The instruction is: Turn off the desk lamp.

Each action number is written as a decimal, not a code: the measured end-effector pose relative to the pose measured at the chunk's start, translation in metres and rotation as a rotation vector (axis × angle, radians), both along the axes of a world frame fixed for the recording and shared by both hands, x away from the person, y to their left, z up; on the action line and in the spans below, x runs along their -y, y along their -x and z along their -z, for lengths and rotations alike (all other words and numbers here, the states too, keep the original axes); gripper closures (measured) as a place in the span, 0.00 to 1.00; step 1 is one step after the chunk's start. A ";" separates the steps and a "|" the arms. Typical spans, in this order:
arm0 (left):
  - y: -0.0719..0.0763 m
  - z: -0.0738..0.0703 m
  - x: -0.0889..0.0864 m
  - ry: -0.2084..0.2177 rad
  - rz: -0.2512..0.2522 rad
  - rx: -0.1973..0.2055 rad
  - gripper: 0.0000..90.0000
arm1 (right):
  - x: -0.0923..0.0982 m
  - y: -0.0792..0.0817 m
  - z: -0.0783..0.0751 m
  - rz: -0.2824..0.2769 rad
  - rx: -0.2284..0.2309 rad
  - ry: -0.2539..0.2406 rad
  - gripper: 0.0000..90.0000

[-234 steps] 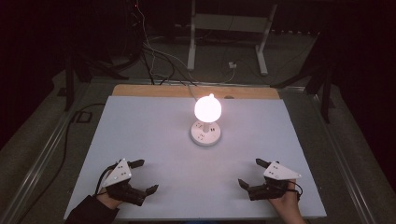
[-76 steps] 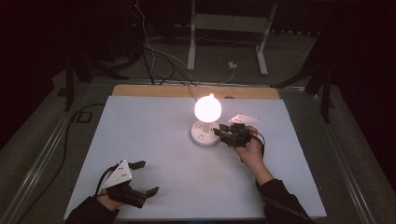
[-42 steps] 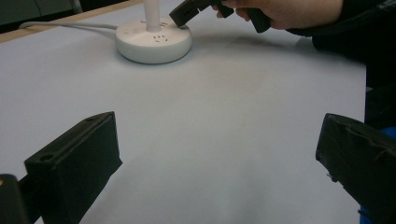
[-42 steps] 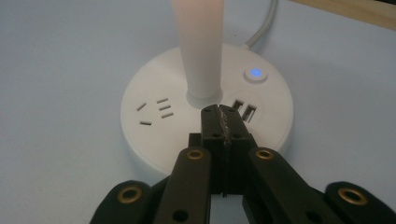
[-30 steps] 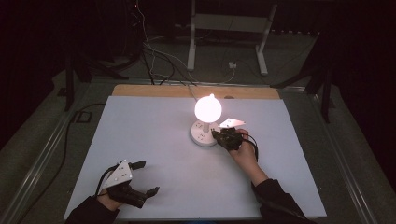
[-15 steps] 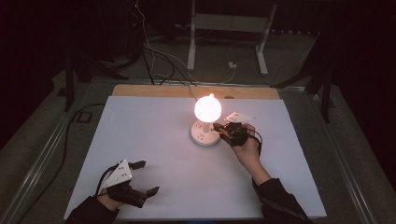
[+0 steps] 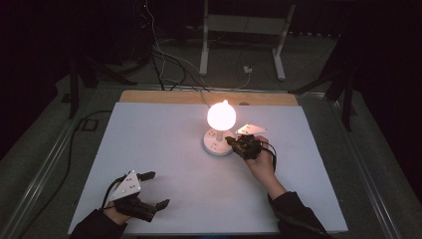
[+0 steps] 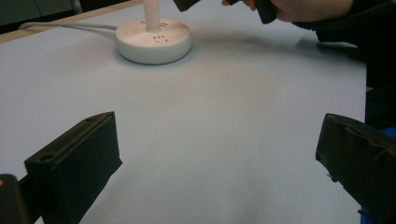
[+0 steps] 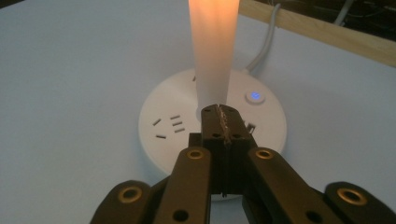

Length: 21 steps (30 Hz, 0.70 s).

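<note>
lit lamp on round socket base, closed right gripper poised over the base

a round white socket base [image 7: 217, 144] sat on the white table [image 7: 149, 149], toward its far middle, with a lamp stem [image 9: 214, 51] rising from its centre and a glowing bulb [image 7: 221, 115] on top. the bulb was bright, and a small blue button light [image 9: 254, 96] shone on the base's top, right of the stem in the right gripper view. a white cable [image 9: 266, 37] ran from the base toward the wooden strip [image 7: 209, 97] along the table's far edge.

the right gripper [image 7: 234, 141] was just beside the base, on its right in the high view. its jaws were pressed fully together with nothing between them, and their tip hung over the base's top close in front of the stem. whether the tip touched the base could not be told.

the left gripper [image 7: 152, 189] rested near the table's near left corner, well apart from the lamp, its jaws spread wide and empty.

judging by this, the approach looked done: the closed tip was in place to poke at the base. the lamp was lit, so switching it off, likely by the blue button off to the tip's right, seemed to be what was left. the left gripper had no part yet.
</note>
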<state>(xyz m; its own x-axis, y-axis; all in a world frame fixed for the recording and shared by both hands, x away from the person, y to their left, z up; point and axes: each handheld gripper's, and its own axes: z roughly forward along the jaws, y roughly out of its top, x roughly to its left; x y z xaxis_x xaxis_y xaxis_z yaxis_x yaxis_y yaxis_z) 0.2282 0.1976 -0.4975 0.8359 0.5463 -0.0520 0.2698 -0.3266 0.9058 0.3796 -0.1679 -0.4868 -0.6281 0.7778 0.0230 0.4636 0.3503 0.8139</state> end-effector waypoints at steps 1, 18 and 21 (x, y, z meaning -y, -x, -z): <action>0.000 0.000 0.000 -0.003 0.000 0.001 0.00 | 0.000 0.000 0.002 0.000 -0.001 0.005 1.00; 0.000 0.000 0.000 -0.003 0.000 0.000 0.00 | -0.002 -0.004 0.014 0.004 -0.014 0.046 1.00; 0.000 0.000 0.000 0.000 0.001 0.000 0.00 | -0.003 -0.004 0.015 0.003 -0.013 0.051 1.00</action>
<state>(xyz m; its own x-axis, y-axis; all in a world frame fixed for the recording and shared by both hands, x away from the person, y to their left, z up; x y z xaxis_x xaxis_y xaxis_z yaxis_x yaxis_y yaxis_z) 0.2280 0.1975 -0.4976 0.8366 0.5454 -0.0516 0.2690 -0.3269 0.9060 0.3832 -0.1653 -0.5016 -0.6255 0.7802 -0.0084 0.4754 0.3897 0.7887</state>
